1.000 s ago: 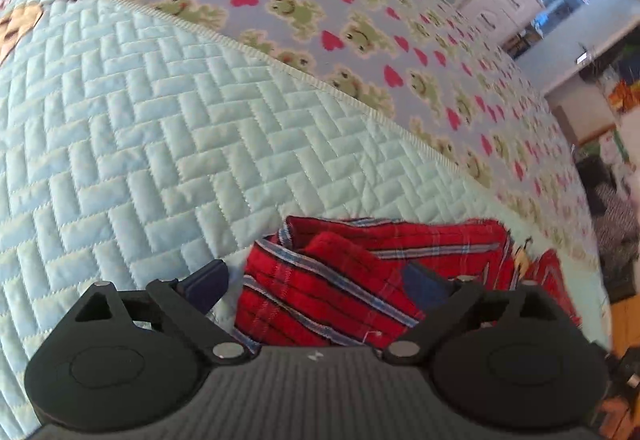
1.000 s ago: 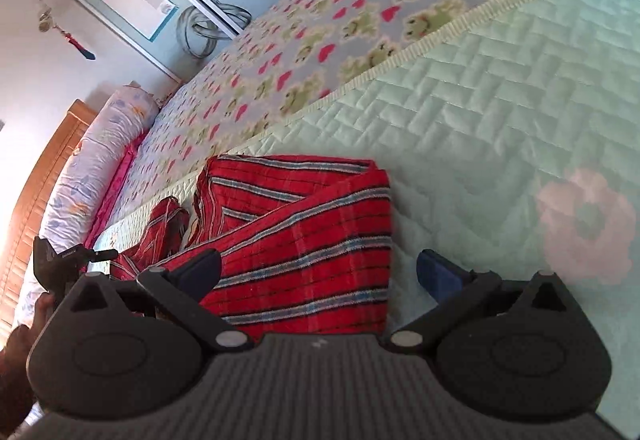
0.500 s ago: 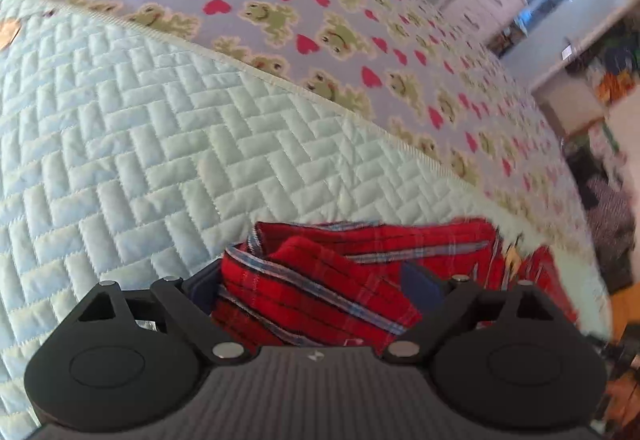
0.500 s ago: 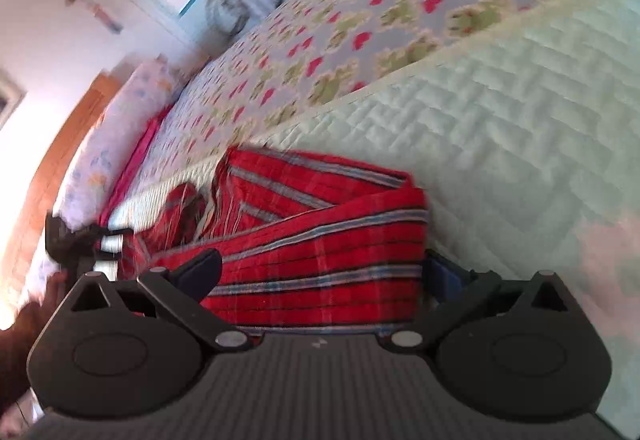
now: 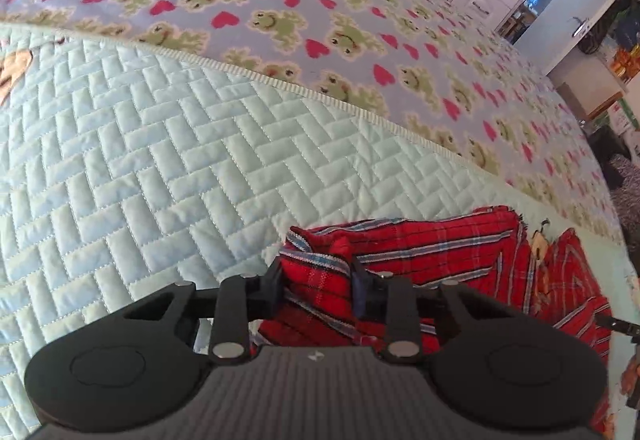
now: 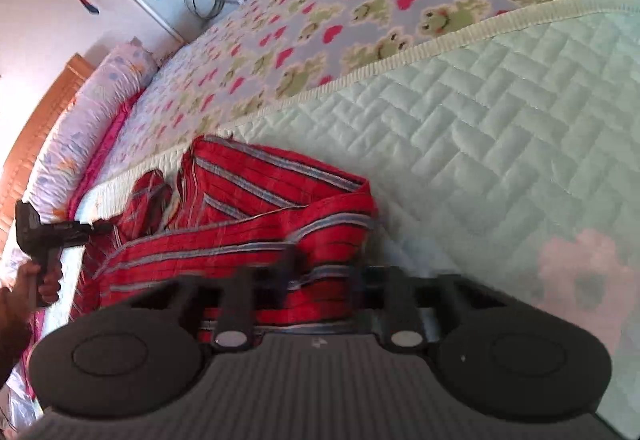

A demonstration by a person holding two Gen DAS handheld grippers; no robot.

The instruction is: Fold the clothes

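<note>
Both grippers angled down at the shirt (image 5: 420,260).
Left gripper (image 5: 316,280) and right gripper (image 6: 324,272) jaws just closed, pinching its folds.

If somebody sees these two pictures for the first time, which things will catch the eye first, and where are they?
First the red plaid garment, bunched on the pale green quilted bedspread close in front of both cameras. The left gripper and the right gripper each have their jaws pinched on a fold of it, having just closed. Behind lies the sheet with green frogs and red hearts.
</note>
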